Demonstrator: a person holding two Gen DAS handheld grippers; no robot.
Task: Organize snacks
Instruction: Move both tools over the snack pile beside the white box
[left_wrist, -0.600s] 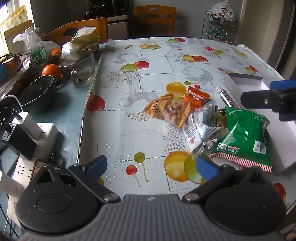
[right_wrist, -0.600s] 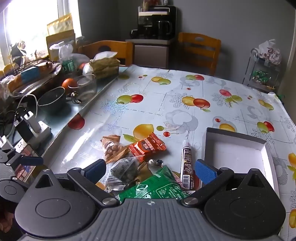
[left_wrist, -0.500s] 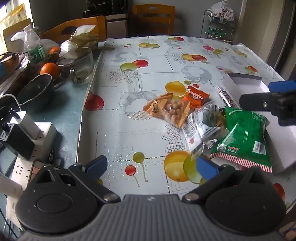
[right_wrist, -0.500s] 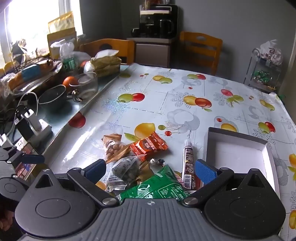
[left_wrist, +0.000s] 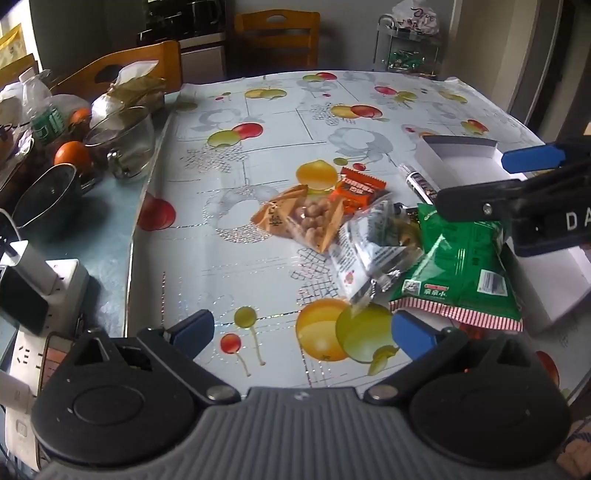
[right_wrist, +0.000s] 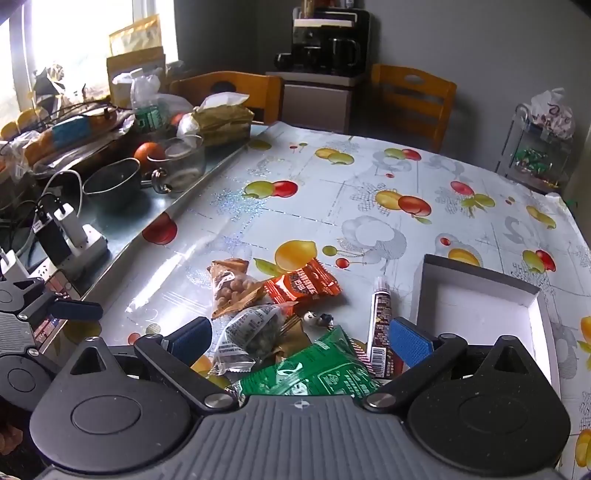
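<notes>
Both hand-held grippers, the left gripper (left_wrist: 301, 332) and right gripper (right_wrist: 301, 338), hover spread wide and empty over a snack pile just left of the white box (right_wrist: 480, 314). Best approach, arguably: pinch one loose packet's edge, lift clear, then drop it inside. Counted: one green bag (right_wrist: 314, 373), one orange wrapper (right_wrist: 301, 284), one peanut packet (right_wrist: 231, 290), one clear packet (right_wrist: 251, 332), one tube (right_wrist: 380, 328); smaller items possibly lie underneath.

Both hand-held grippers (left_wrist: 301, 330) (right_wrist: 301, 338) wide open
</notes>
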